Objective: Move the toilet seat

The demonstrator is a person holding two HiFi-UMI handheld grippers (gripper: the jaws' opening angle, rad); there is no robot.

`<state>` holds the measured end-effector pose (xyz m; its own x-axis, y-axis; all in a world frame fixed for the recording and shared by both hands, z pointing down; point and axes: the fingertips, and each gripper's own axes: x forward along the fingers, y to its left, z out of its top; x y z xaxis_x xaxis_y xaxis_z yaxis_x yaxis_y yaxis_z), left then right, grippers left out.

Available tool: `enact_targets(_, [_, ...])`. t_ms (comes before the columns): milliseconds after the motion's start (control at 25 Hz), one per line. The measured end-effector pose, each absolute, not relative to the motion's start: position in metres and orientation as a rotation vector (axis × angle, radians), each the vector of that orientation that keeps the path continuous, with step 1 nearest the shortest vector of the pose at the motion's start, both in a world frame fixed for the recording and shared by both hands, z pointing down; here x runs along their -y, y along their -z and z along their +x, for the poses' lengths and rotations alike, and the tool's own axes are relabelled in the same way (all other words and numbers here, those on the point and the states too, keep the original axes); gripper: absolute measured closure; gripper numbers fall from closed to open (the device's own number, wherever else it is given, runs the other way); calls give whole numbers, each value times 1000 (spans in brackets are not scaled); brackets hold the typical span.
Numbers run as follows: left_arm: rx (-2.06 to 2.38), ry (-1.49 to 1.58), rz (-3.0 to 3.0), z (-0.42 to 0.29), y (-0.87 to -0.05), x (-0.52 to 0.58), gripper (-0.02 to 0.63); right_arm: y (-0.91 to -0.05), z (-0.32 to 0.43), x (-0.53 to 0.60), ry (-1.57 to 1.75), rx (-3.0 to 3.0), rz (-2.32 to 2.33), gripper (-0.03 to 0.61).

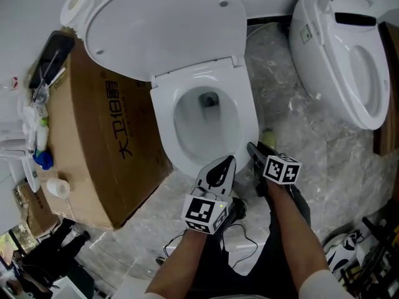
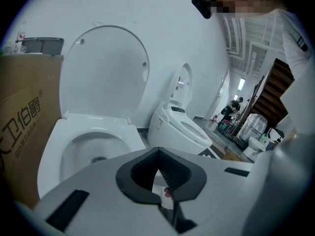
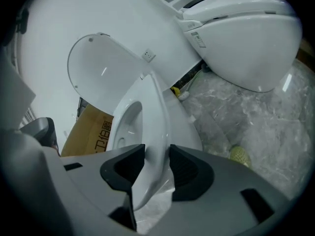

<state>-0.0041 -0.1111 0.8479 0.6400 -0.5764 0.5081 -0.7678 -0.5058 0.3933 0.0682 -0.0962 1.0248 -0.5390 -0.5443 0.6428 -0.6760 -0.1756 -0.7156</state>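
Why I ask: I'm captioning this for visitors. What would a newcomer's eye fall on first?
The white toilet in the middle of the head view stands out first, with its lid raised and its seat down. The right tool reaches in at the front, with the seat's front edge between its open jaws. A big printed cardboard box stands at the view's left, and a second toilet at upper right.

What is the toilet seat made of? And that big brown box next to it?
The toilet seat looks like hard white plastic, though I can't be sure: it is smooth and glossy with bright reflections. The box looks like plain brown cardboard: dull surface, printed characters, sharp folded edges.
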Motion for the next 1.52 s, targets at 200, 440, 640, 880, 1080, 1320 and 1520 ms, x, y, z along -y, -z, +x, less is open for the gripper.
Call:
enact_targets(200, [1053,-412,2253,-8,-843,113,609,-1026,73,94,-1867,1899,1410,453])
enact_targets(440, [1061,-394,2258,-9,-820,114,609,-1006,72,94,-1949,1892,1359,482])
enact_targets(640, [1076,-355,2266,-12,-778,111,609,-972,72,95,-1975,1901,1317,482])
enact_targets(880, [1103,-303,2303,-13,-698,114,609,-912,72,105,-2049,1898,1325,482])
enact_targets(1080, [1147,-265,2320,-19,-637,123,609,-855,72,129,-2120,1946,1311,482])
enact_targets(1320, [1214,-242,2321,-17,-591,154,609,-802,72,170,-2195,1981,1248,457])
enact_targets(1520, [1266,-215,2346,-8,-552,187,609,-763,71,211,-2312,1990,1212,434])
